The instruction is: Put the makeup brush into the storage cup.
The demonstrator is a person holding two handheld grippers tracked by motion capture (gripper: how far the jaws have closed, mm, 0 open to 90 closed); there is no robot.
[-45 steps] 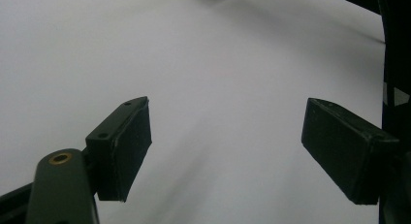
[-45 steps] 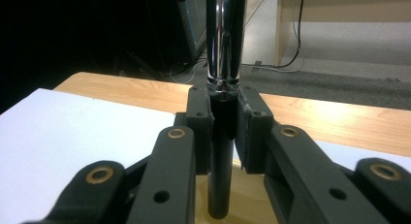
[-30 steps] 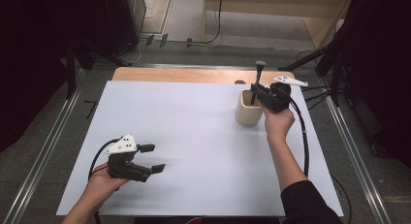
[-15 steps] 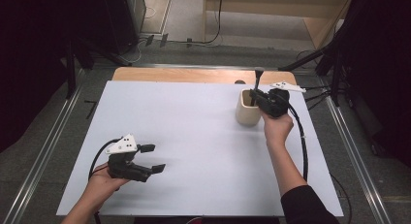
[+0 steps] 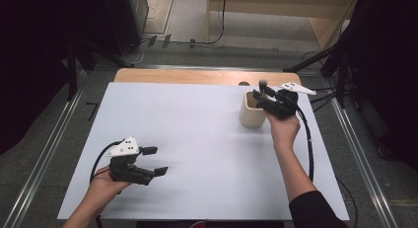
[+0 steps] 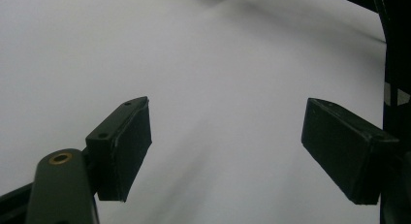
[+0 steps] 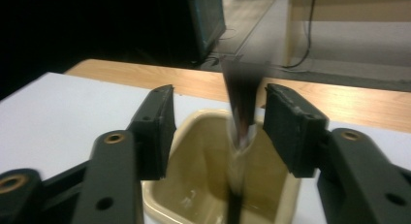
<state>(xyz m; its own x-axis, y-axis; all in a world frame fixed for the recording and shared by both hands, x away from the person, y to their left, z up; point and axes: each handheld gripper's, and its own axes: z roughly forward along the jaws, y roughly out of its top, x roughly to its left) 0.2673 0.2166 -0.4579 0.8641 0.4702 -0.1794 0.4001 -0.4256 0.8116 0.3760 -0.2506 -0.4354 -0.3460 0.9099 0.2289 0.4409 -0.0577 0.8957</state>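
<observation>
Beige cup (image 5: 252, 109) sits right of centre, upper half of the high view, on the white table (image 5: 197, 134). A dark brush-like tool (image 5: 263, 86) sticks up out of the cup, long axis near vertical, dark head on top; blurred in the right gripper view (image 7: 241, 100), so its exact type is hard to tell. Right gripper (image 5: 266, 100) is over the cup's right rim, jaws apart, tool standing between them and closer to the right-hand jaw in its own view (image 7: 218, 122); no clear contact with either pad. Cup opening lies just below and ahead of those jaws (image 7: 213, 185). Left gripper (image 5: 154, 161) is at lower left of the high view, well apart from the cup, jaws wide apart over bare table (image 6: 225, 146), nothing between them. Right hand is clearly the nearer one. Likely next move is either closing on the tool's shaft or backing off; it turns on the shaft staying upright and centred between the jaws.
</observation>
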